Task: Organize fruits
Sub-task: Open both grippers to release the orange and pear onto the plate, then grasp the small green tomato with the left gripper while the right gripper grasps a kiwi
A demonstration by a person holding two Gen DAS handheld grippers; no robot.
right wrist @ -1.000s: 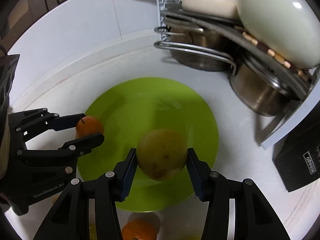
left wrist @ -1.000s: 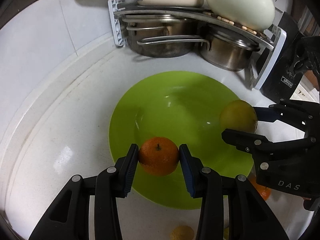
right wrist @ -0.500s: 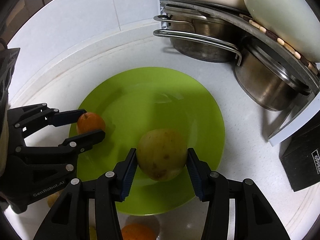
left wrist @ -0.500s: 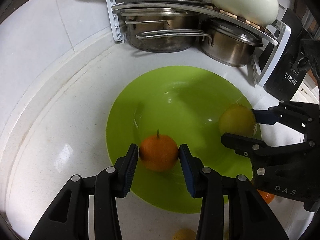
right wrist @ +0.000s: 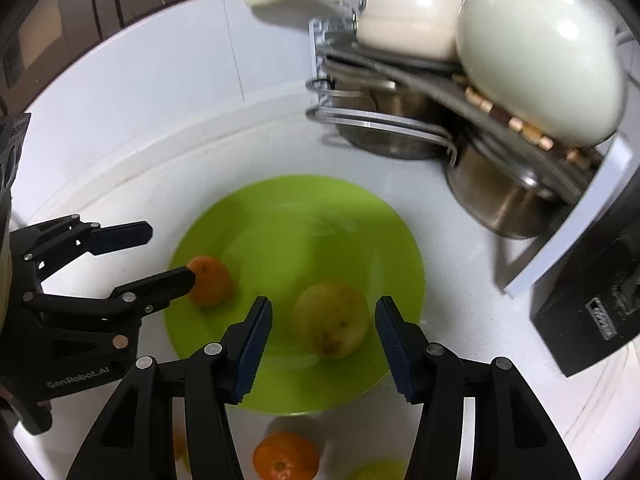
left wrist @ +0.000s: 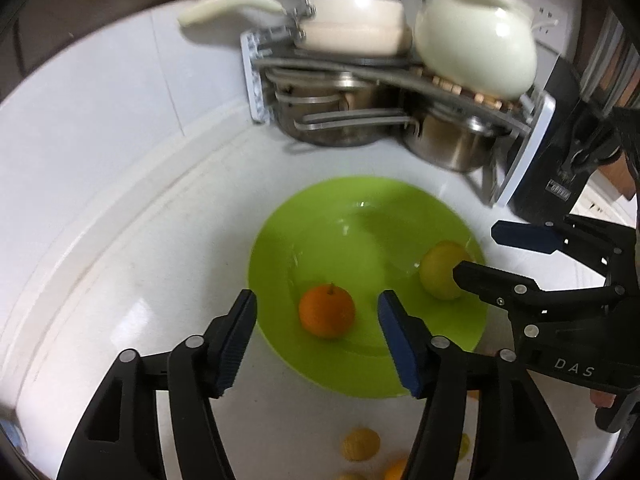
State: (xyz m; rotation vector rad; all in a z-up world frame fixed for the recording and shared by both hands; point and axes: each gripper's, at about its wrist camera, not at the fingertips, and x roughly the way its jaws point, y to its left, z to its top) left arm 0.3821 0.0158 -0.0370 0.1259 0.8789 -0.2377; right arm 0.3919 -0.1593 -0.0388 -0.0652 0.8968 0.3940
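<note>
A lime-green plate [left wrist: 360,216] [right wrist: 288,208] lies on the white counter. An orange mandarin [left wrist: 327,311] [right wrist: 211,281] rests on the plate's left part. My left gripper [left wrist: 316,316] [right wrist: 168,254] hovers over it, jaws opening, pads clear of the fruit. A yellow-green pear-like fruit [right wrist: 331,320] [left wrist: 440,270] rests on the plate's right part. My right gripper [right wrist: 323,328] [left wrist: 476,252] is above it, jaws opening, with a gap on both sides.
A rack [left wrist: 256,80] at the back holds steel pots [left wrist: 452,144] and cream cookware [left wrist: 476,40]. A black box [right wrist: 592,304] stands at the right. Loose fruit lies in front of the plate: a mandarin [right wrist: 285,456] and a yellow one [left wrist: 360,444].
Both grippers have let go of their fruit onto the green plate, spread their jaws and lifted back. The mandarin and the yellow-green fruit now rest free on the plate.
</note>
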